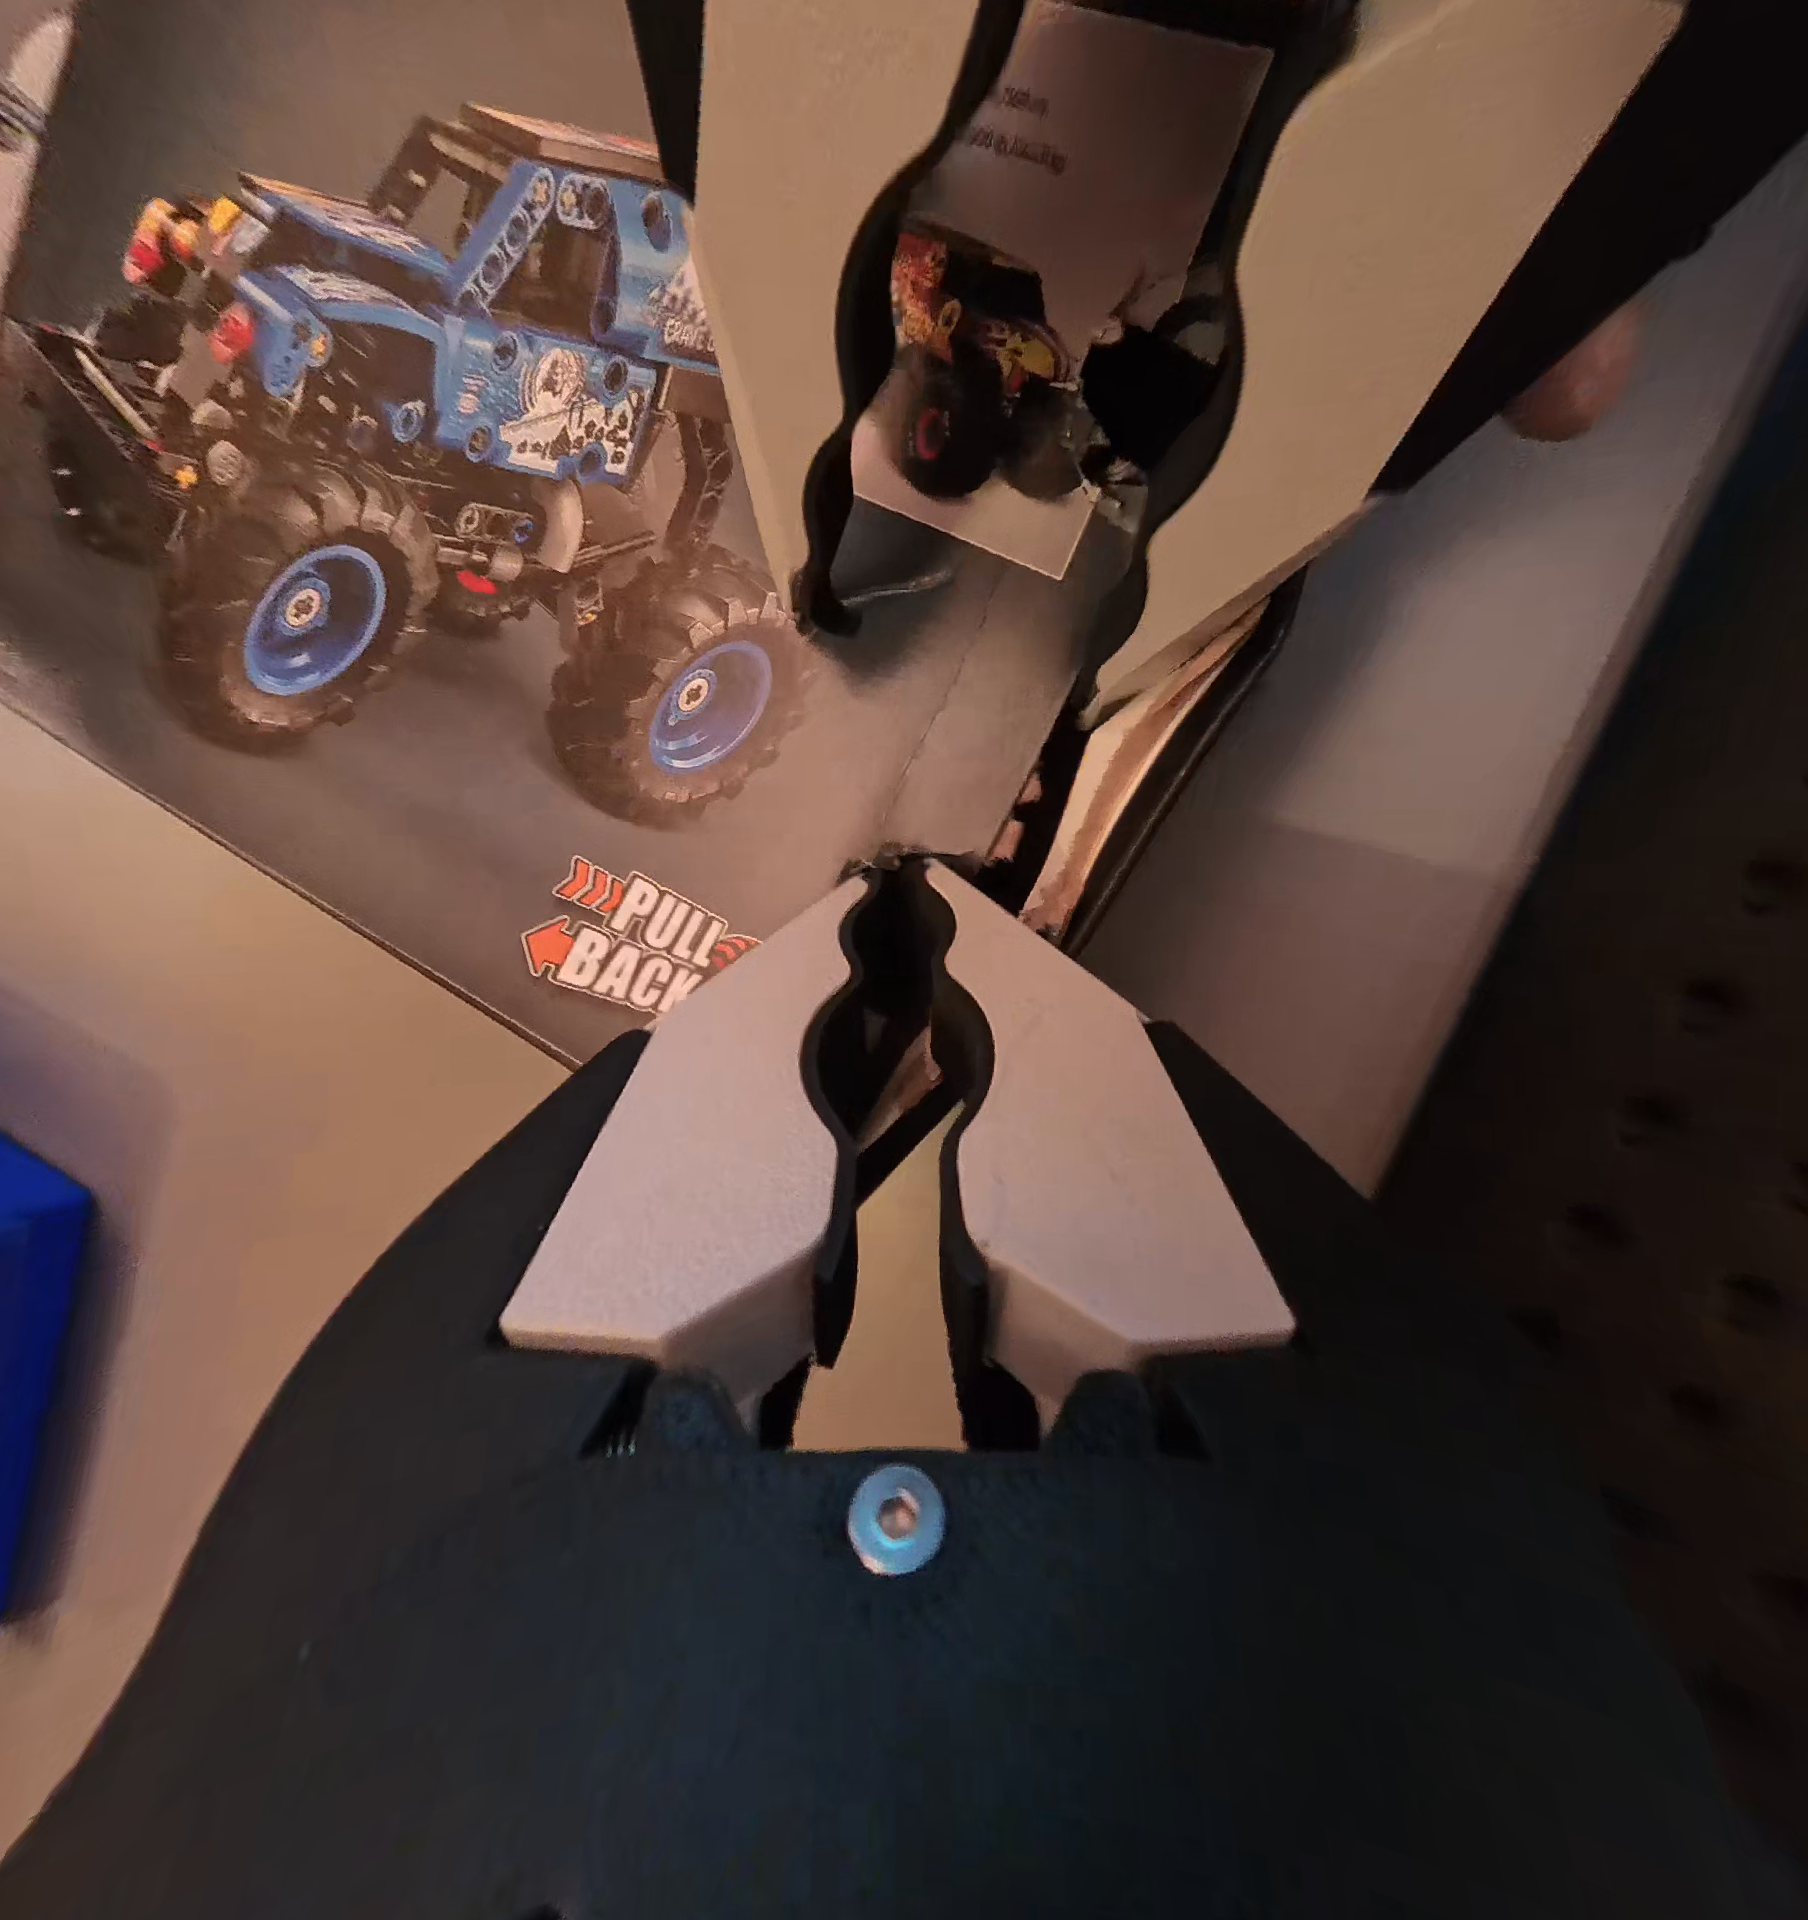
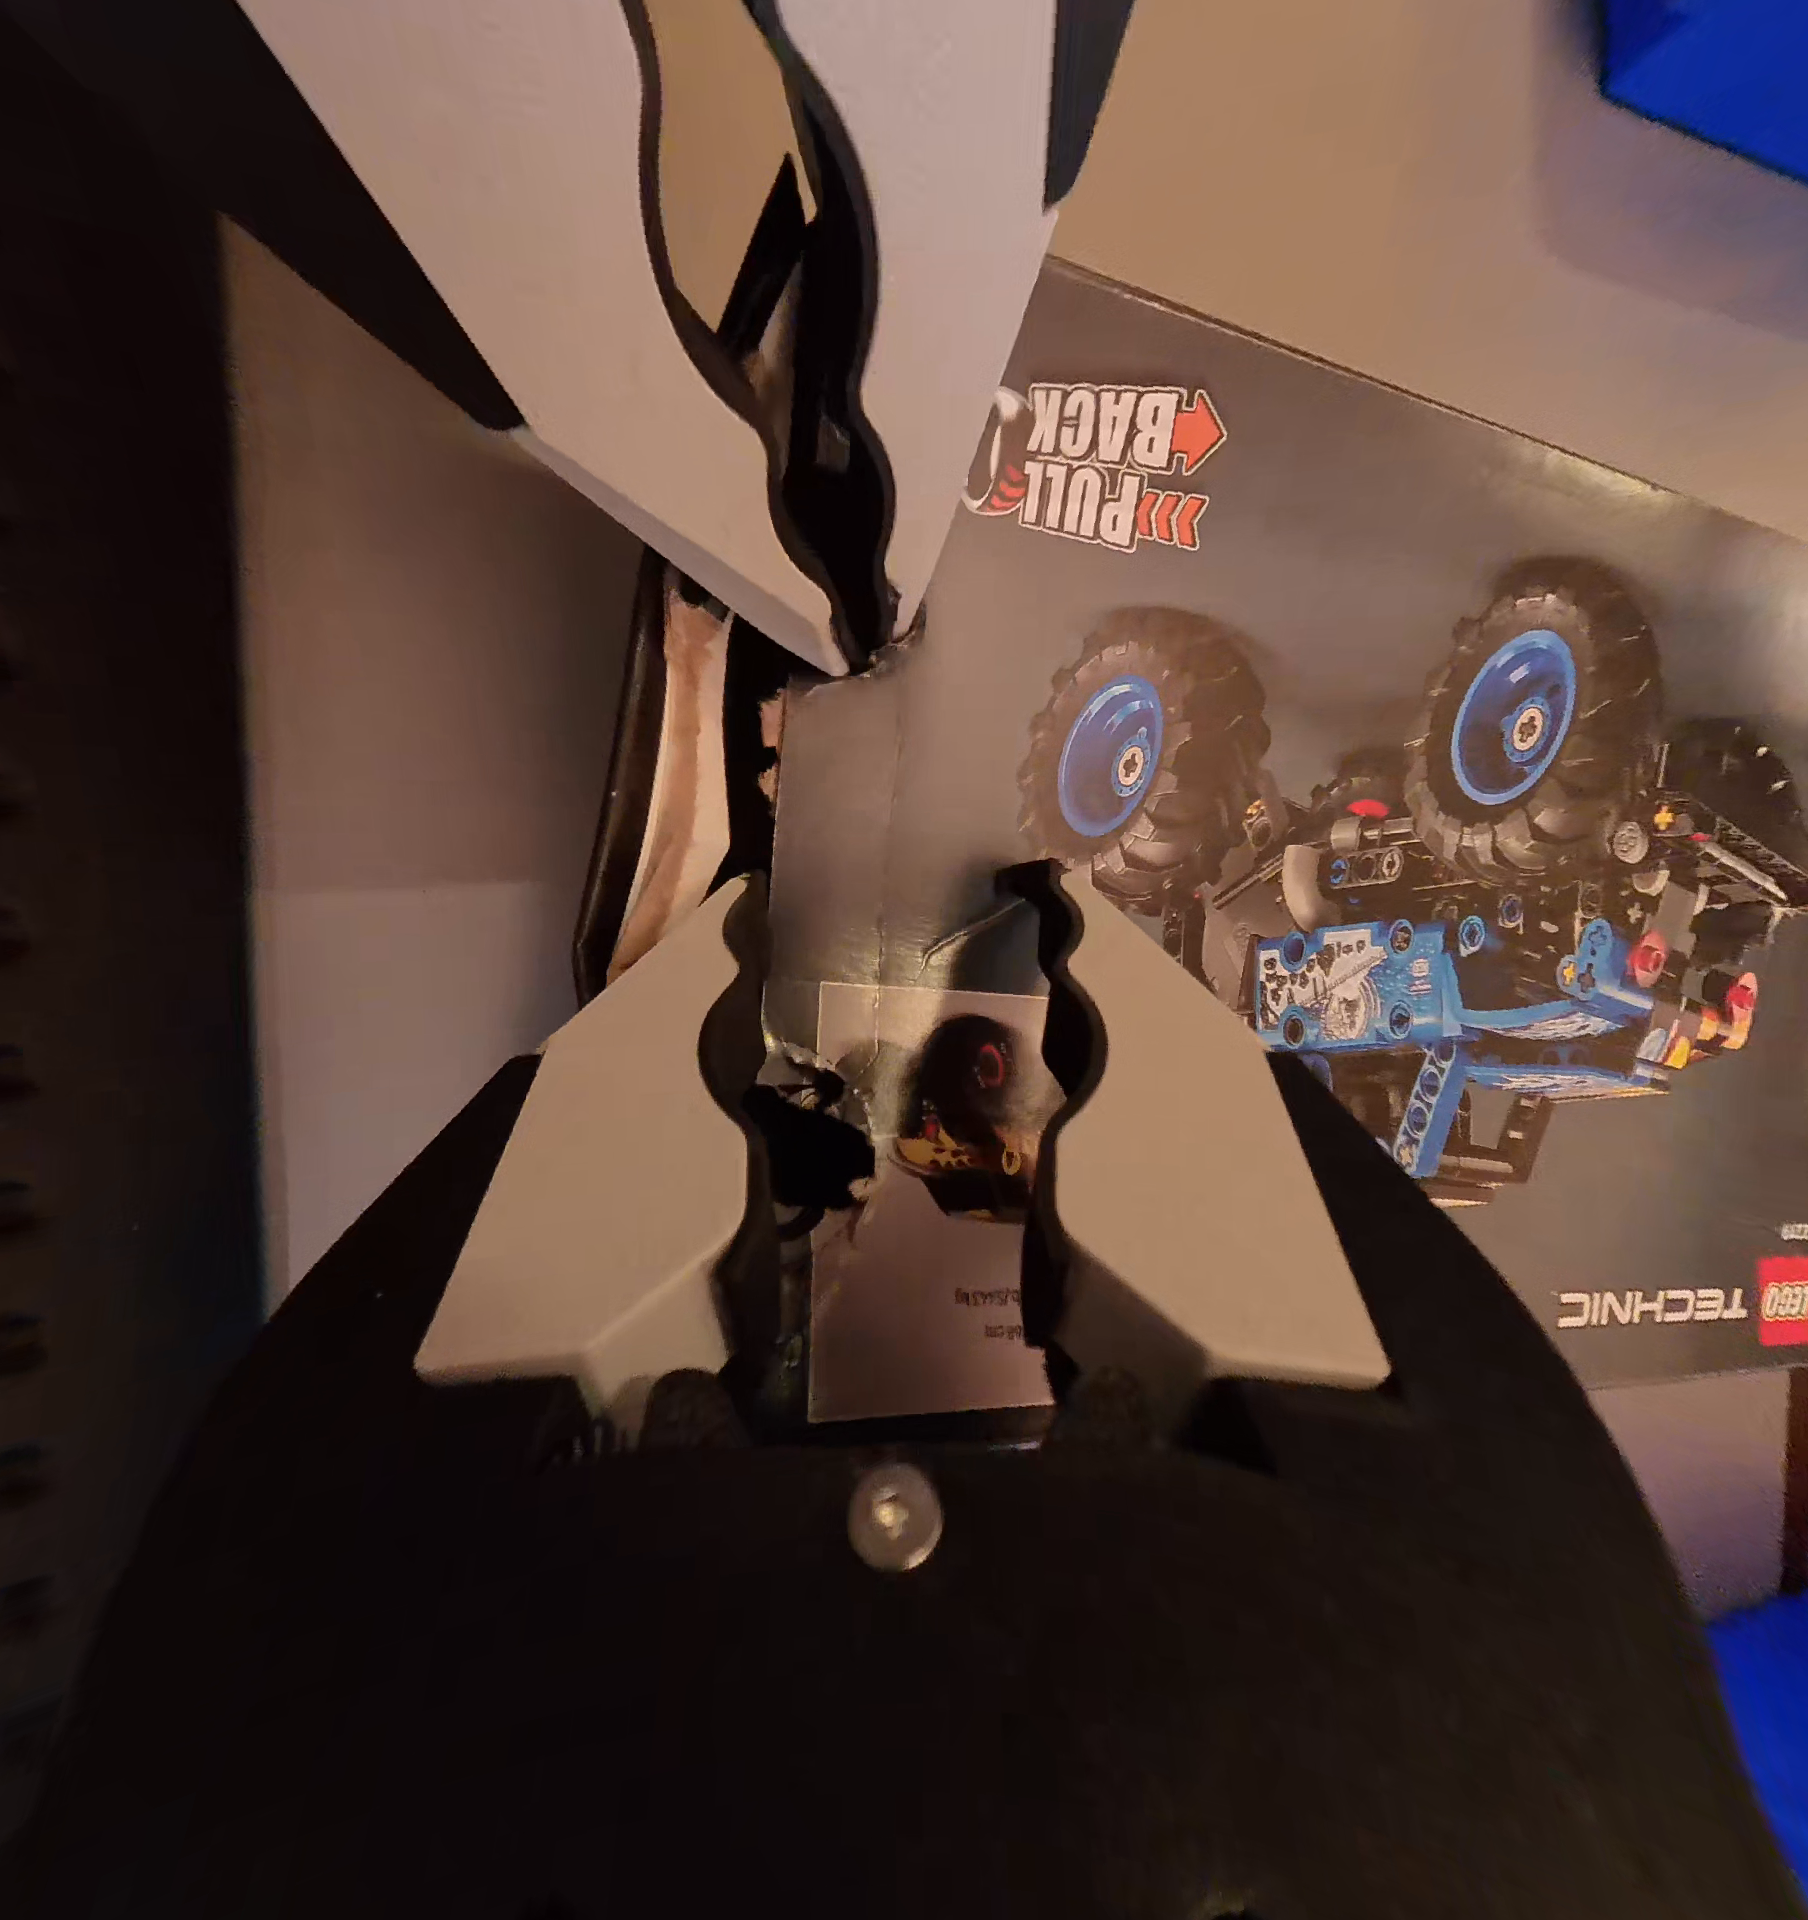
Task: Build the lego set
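- Lego box (image 1: pixel 380 436) is lying flat on the table (image 1: pixel 204 987).
- Left gripper (image 1: pixel 895 883) is pinching its torn flap; right gripper (image 2: pixel 900 883) is spread wide over the box.
- Yanking risks ripping cardboard.

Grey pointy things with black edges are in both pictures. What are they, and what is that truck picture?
They are the fingers of two tools that a person holds, one in each hand. Each hand-held gripper carries a camera looking along its fingers, so each picture is one tool's own view. A cardboard box with a blue truck printed on it lies on a pale table. The left hand-held gripper is shut and seems to pinch the box's torn edge. The right hand-held gripper is open over the box's end; I cannot tell whether it touches.
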`<state>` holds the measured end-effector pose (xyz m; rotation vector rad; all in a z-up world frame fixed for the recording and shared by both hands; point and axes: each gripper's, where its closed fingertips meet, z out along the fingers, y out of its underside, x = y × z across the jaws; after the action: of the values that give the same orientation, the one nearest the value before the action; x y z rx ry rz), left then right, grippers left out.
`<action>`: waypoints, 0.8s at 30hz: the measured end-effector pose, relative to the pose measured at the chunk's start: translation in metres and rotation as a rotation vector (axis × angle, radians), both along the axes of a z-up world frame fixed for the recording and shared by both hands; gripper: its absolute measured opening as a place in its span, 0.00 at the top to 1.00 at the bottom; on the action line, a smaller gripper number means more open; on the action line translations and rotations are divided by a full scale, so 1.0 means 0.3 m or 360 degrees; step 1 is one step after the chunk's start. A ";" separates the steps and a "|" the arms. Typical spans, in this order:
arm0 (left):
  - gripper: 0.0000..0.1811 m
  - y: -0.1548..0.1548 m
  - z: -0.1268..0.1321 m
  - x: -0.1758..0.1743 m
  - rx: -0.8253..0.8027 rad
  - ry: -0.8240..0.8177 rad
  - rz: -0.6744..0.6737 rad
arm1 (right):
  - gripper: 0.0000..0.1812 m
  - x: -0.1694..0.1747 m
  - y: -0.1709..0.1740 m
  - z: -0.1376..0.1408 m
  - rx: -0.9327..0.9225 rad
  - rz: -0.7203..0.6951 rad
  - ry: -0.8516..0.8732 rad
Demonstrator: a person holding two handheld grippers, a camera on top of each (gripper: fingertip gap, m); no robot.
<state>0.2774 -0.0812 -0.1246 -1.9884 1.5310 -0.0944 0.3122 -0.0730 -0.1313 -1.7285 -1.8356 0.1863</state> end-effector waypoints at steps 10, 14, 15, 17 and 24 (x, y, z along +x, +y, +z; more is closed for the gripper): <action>0.86 -0.015 0.216 -0.049 -0.0012 -0.0527 -0.0025 | 0.65 0.032 -0.013 0.098 -0.0060 -0.0063 0.0242; 0.84 0.009 0.220 -0.083 -0.0040 -0.0472 -0.0109 | 0.71 0.026 -0.030 0.161 0.0015 -0.0041 0.0301; 0.82 0.024 0.197 -0.089 -0.0047 -0.0400 -0.0115 | 0.74 0.004 -0.060 0.175 0.0013 0.0003 0.0328; 0.79 0.056 0.139 -0.102 -0.0069 -0.0250 -0.0130 | 0.74 -0.035 -0.107 0.182 0.0035 0.0062 0.0307; 0.76 0.083 0.102 -0.081 -0.0144 -0.0294 -0.0165 | 0.76 -0.168 -0.149 0.062 0.0083 0.0090 0.0141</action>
<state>0.2530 -0.0562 -0.0941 -1.9097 1.5320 -0.3857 0.2617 -0.1178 -0.1128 -1.6085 -1.8107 0.2320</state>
